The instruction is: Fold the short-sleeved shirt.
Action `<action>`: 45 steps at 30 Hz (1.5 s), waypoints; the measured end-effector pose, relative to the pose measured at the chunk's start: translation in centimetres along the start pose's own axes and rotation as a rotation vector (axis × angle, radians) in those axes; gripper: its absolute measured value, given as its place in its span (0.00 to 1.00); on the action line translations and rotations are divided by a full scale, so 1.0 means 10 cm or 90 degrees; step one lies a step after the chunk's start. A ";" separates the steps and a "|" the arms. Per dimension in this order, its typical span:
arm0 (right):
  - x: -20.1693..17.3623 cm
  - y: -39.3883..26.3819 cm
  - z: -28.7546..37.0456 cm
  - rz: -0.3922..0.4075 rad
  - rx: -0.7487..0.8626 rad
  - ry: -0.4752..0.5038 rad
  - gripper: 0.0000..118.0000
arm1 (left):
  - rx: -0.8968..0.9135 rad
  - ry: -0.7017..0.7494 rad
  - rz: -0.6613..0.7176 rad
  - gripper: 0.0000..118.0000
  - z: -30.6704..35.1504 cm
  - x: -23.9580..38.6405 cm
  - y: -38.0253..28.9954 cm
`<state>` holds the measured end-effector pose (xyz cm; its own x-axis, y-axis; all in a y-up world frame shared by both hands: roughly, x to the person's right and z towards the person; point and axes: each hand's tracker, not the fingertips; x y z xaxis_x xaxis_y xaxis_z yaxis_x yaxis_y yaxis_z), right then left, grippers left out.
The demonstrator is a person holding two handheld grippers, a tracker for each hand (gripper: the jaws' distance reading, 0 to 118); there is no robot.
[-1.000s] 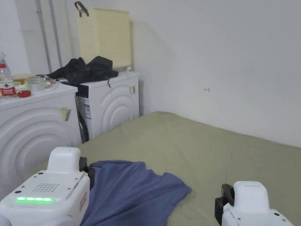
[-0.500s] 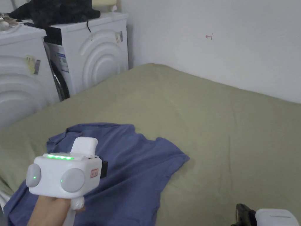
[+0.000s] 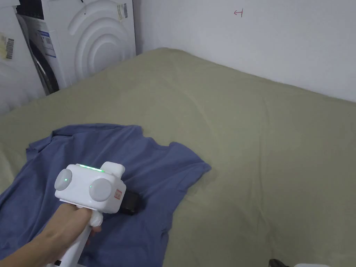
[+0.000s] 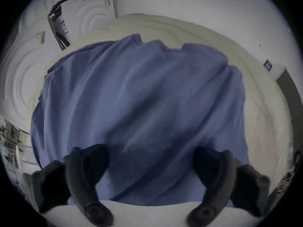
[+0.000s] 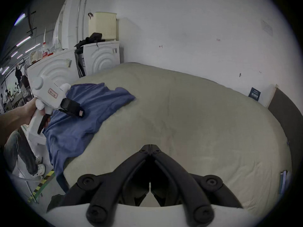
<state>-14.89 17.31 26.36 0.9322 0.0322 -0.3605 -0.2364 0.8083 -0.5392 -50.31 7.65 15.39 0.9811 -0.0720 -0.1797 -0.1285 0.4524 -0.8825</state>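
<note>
A blue short-sleeved shirt lies crumpled at the near left corner of a bed covered in an olive-green sheet, with its lower part hanging over the bed's edge, as the right gripper view shows. The cloth is judged thin, limp and light: it drapes in long soft wrinkles and would sag from any single point of hold, so it should be taken at two well-separated points along a hem or at the shoulders rather than in the middle of the panel. A pinch through both layers near an edge would likely hold; a shallow pinch on one layer could slip.

The left hand-held gripper hovers over the middle of the shirt, its black jaws pointing forward and slightly down toward the cloth. In the left gripper view the two jaws stand spread wide apart with blue fabric between and beyond them; whether they touch the cloth cannot be told. The hand grasps the white handle from below, forearm entering from the lower left.

The right hand-held gripper is held over the bare sheet, well apart from the shirt, its jaws pressed together tip to tip and holding nothing.

White washing machines stand beyond the bed's left end.
</note>
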 end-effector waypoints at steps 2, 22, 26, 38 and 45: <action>0.03 -0.01 0.12 0.000 0.004 -0.003 0.00 | -0.001 -0.027 0.018 0.59 0.11 0.02 0.03; 1.48 -0.46 1.94 -0.126 0.112 -0.178 0.00 | 0.254 -0.164 -0.178 0.01 2.54 2.43 0.59; 1.75 -0.62 2.12 -0.162 0.116 -0.210 0.00 | 0.265 -0.256 -0.259 0.01 2.70 3.41 0.55; 2.52 -1.09 2.07 -0.221 0.061 -0.293 0.00 | 0.104 -0.438 -0.367 0.01 1.93 5.91 -0.11; 2.78 -1.27 1.90 -0.246 0.020 -0.313 0.00 | 0.002 -0.407 -0.344 0.01 1.07 6.20 -0.38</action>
<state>19.28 19.10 37.69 0.9674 -0.0050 0.2531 0.1444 0.8323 -0.5352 12.60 11.01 12.25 0.8004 0.2381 0.5502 0.3830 0.5030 -0.7748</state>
